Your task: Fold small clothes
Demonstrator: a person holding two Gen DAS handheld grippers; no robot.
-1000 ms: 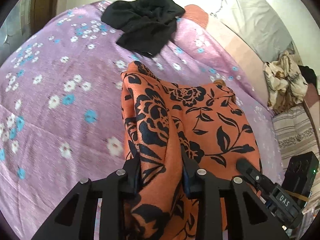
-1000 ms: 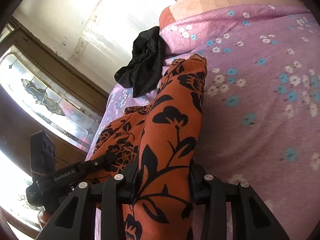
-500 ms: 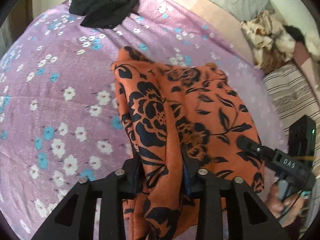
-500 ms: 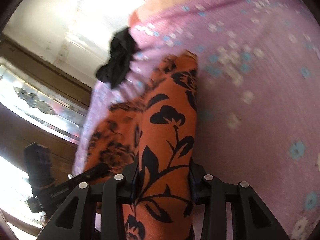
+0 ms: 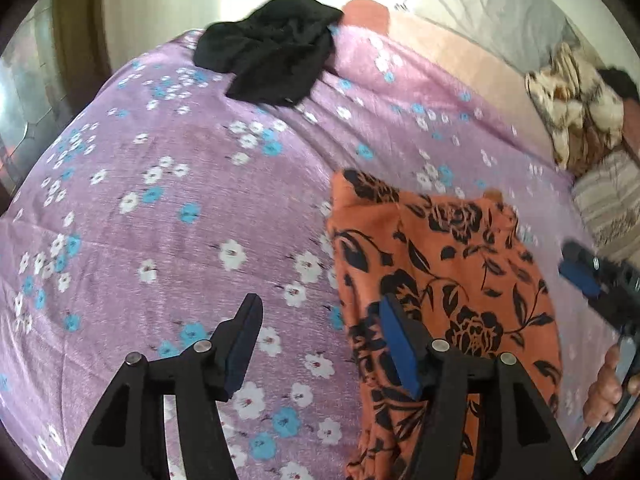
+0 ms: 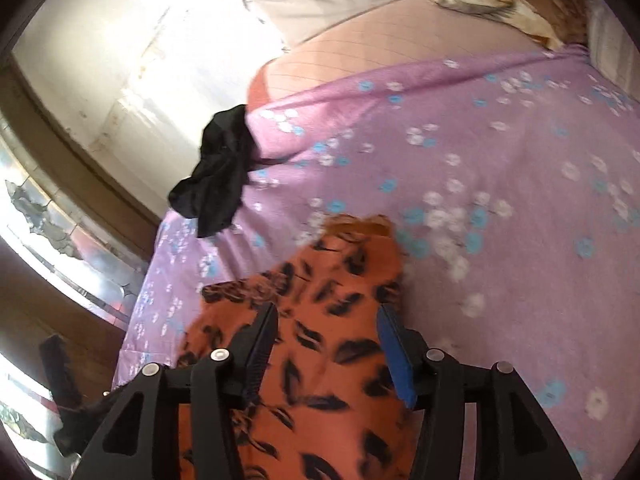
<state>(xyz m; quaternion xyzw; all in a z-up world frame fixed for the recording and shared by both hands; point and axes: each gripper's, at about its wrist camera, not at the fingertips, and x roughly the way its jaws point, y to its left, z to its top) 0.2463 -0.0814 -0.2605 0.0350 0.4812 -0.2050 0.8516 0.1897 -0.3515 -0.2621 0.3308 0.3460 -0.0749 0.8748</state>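
Note:
An orange cloth with a black flower print (image 5: 452, 272) lies flat on the purple flowered bedsheet (image 5: 160, 216). My left gripper (image 5: 320, 304) hangs over the sheet at the cloth's left edge. Its jaws are opening and hold nothing, and its right finger is over the cloth. In the right wrist view the same orange cloth (image 6: 320, 340) spreads below my right gripper (image 6: 328, 312). Those jaws are opening too, and the blue pads (image 6: 394, 356) stand clear of the fabric. The right gripper (image 5: 592, 276) also shows at the left wrist view's right edge, held by a hand (image 5: 608, 380).
A crumpled black garment (image 5: 272, 60) (image 6: 220, 176) lies at the far edge of the bed. A beige and brown patterned cloth (image 5: 572, 108) and a striped pillow (image 5: 612, 200) sit at the far right. A stained-glass window (image 6: 48, 216) is beside the bed.
Both grippers were shut on raised folds of the orange cloth; now both have opened and let go. The cloth has dropped flat, and the left gripper has shifted left off it.

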